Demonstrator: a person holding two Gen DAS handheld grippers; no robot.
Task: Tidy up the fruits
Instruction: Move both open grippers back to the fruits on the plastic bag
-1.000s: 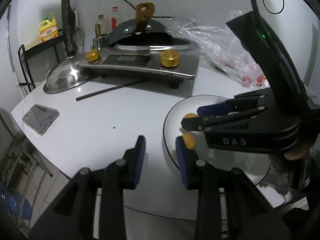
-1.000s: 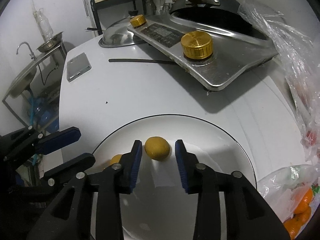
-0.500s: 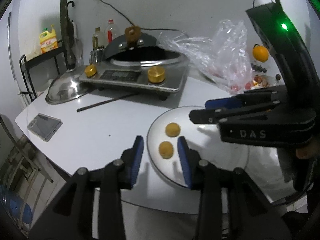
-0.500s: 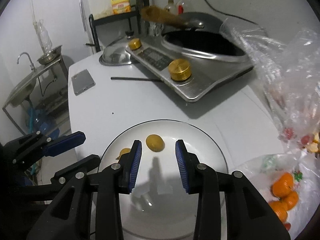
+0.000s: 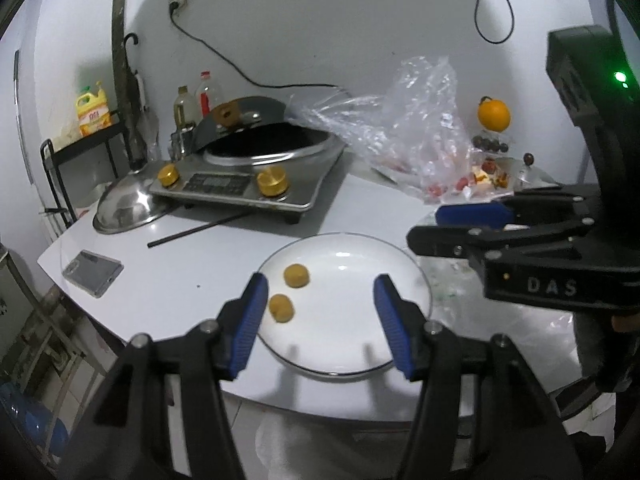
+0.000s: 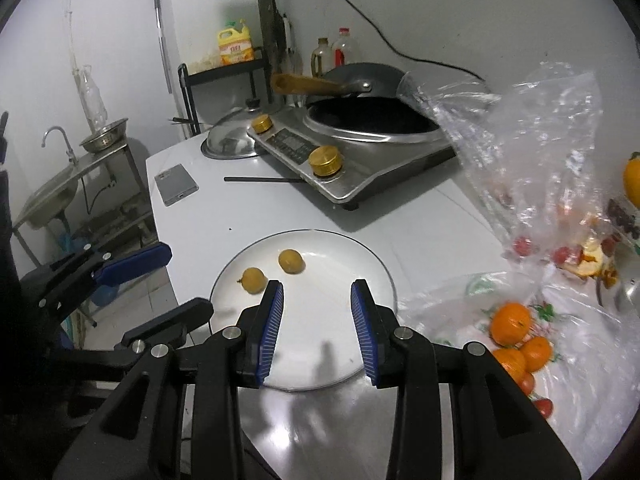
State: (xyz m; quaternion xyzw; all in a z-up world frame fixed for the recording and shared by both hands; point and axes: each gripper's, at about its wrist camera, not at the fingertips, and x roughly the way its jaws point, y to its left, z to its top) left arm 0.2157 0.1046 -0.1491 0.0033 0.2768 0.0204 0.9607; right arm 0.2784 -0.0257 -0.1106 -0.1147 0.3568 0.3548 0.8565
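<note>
The left gripper (image 5: 318, 322) stood open above the near edge of the plate (image 5: 400, 256), with nothing between its blue pads (image 5: 248, 324). Its jaws had just been opening: one second earlier they were nearly closed low over the plate rim, and half a second earlier they framed one small yellow-brown fruit with a narrow gap. The right gripper (image 6: 318, 328) held a narrow, unchanged gap and was likewise empty; one second earlier a fruit lay between its fingers, low on the plate.

Both grippers had risen and drawn back from the plate. Both views took in far more of the scene than a second before, and the plate appeared smaller.

The two small fruits rested free on the left part of the plate, the nearer fruit (image 6: 253, 280) just beside the farther fruit (image 6: 291, 261), not touching. Neither gripper touched either of them.

Judgement: both fruits were delivered and released, so this placement step was complete. More fruit remained to sort. Oranges (image 6: 510, 324) lay on the plastic bag (image 6: 532, 152) on the surface (image 6: 192, 224) to the right of the plate, with small red fruits (image 6: 522, 246) farther back under the clear plastic. The next pick would likely call for the right gripper to open wider for an orange.
</note>
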